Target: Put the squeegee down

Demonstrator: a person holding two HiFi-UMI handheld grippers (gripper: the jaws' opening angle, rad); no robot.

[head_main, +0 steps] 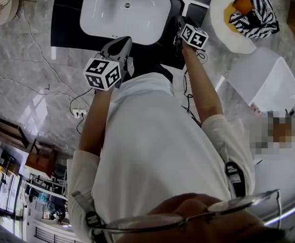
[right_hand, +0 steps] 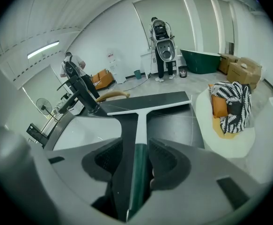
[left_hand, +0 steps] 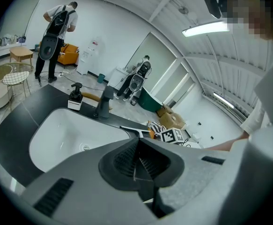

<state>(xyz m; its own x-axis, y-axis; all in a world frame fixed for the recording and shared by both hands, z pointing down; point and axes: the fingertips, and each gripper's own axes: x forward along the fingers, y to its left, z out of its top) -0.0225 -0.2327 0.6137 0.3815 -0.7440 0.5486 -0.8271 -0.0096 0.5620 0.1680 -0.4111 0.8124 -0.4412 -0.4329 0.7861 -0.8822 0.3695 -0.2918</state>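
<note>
Right gripper view, counter [right_hand: 173,121]: black, flat; landing spot beside sink [right_hand: 82,132].
Squeegee [right_hand: 140,125]: lying on counter, blade far end, handle between jaws.
Right gripper [right_hand: 136,151]: tilted down, jaws wide, pads off handle; looks released.
Left gripper [left_hand: 137,161]: closed, empty, held clear near sink.

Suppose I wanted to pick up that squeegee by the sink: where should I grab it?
Take the squeegee by its slim, straight handle, coming in from the handle's free end, one jaw each side, much as the open right gripper sits now. The blade lies crosswise on the dark counter, likely too wide to pinch.
</note>
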